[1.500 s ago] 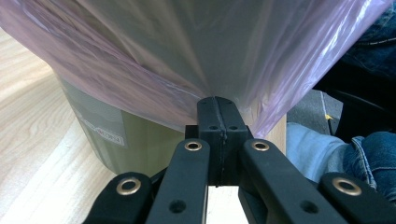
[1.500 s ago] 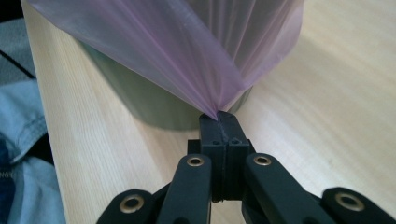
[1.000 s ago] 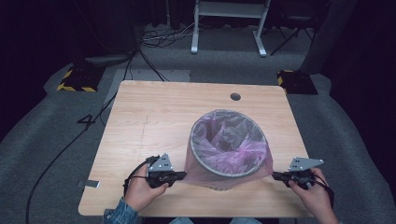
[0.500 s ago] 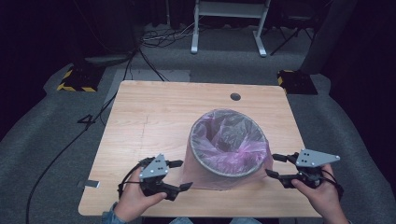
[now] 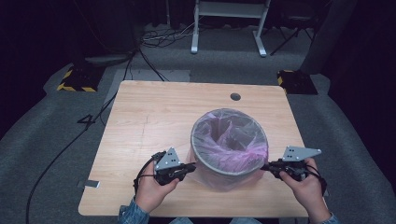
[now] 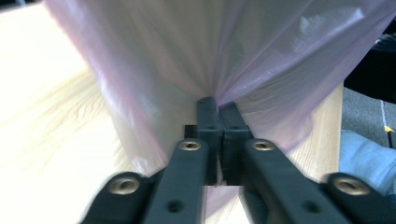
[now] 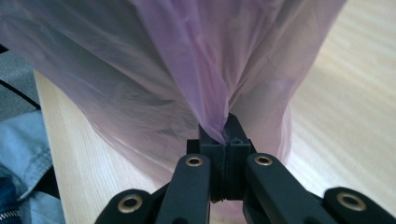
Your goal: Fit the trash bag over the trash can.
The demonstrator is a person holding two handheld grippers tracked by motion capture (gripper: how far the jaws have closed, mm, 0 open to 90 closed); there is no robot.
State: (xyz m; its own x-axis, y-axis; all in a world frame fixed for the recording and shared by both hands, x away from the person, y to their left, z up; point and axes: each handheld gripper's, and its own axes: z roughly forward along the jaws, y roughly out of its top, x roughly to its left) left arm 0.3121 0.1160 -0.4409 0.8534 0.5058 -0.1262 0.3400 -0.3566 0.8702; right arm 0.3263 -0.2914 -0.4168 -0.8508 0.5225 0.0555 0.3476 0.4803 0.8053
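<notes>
Pink bin liner (image 5: 233, 140) sits in the grey bin (image 5: 229, 165) at the table's (image 5: 140, 121) near edge; its skirt hangs down the outside. L gripper (image 5: 190, 166) and R gripper (image 5: 265, 166) each have fingers clenched on a pinch of film, w/ folds fanning from the tips (image 6: 211, 103) (image 7: 223, 125). Film looks thin, light, slippery, prob. tears if yanked, so grip bunched film near the rim, not a single layer.

Black gripper (image 5: 192, 168) arms with brass-ringed screw holes; grey triangular plates; denim sleeves (image 5: 132, 213)
</notes>
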